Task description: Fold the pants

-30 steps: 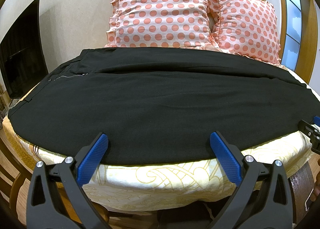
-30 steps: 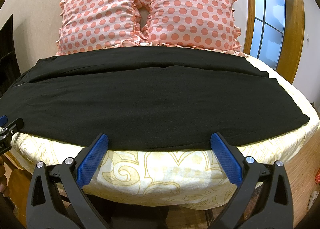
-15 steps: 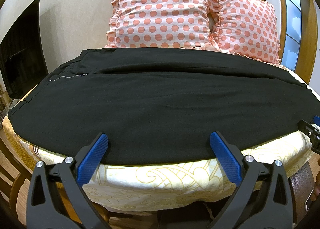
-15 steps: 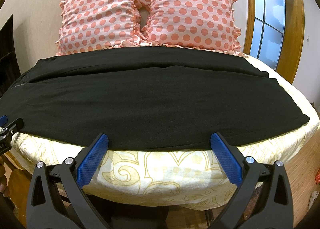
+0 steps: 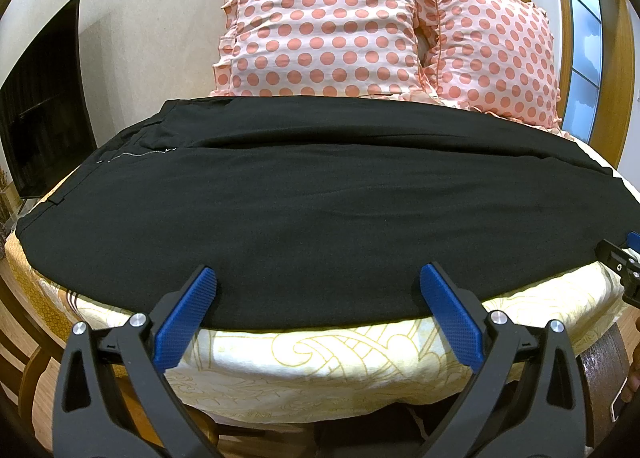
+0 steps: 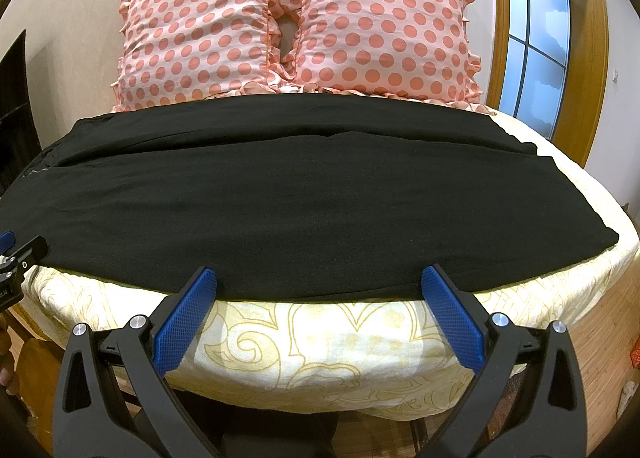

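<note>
Black pants (image 5: pixel 312 210) lie flat across the bed, waist and zipper at the left, leg ends at the right (image 6: pixel 580 226). One leg lies over the other. My left gripper (image 5: pixel 318 282) is open and empty, hovering at the near edge of the pants, left of the middle. My right gripper (image 6: pixel 318 282) is open and empty at the near edge further right. The right gripper's tip shows at the right edge of the left wrist view (image 5: pixel 624 262). The left gripper's tip shows at the left edge of the right wrist view (image 6: pixel 16 258).
The bed (image 5: pixel 320 354) has a cream sheet with a yellow pattern. Two pink polka-dot pillows (image 6: pixel 288 22) lean on the wall behind the pants. A dark TV screen (image 5: pixel 44 98) stands at the left. A wood-framed window (image 6: pixel 536 34) is at the right.
</note>
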The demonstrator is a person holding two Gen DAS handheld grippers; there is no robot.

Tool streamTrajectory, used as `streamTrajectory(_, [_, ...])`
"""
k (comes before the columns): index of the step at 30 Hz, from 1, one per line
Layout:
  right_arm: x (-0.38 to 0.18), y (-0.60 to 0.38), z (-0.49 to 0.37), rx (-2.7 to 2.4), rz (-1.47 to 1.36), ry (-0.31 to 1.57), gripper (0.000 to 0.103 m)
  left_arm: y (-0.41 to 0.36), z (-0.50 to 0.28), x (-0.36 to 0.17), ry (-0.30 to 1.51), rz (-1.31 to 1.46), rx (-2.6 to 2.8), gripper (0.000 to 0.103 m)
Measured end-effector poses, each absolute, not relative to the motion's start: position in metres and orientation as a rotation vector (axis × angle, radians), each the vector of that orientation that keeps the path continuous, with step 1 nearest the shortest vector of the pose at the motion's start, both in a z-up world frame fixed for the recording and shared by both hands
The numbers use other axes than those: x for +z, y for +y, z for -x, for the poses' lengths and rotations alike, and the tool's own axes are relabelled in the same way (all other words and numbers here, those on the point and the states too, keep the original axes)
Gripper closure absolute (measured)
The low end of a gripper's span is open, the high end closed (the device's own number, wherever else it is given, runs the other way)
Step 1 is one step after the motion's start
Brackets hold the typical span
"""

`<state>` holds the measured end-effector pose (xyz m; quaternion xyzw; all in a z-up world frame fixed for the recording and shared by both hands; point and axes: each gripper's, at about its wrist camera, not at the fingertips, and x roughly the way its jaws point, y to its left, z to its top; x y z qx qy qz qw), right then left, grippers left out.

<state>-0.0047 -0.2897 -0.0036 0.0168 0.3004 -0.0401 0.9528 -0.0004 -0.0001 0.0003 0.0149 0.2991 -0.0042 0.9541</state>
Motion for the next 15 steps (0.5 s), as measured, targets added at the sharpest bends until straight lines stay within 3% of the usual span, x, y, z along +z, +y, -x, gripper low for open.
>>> streamTrajectory(15, [-0.0039, -0.2906, -0.0014, -0.075, -0.033, 0.637, 0.001, -0.0002, -0.0015, 0.0012, 0.628, -0.034, -0.012, 0.002])
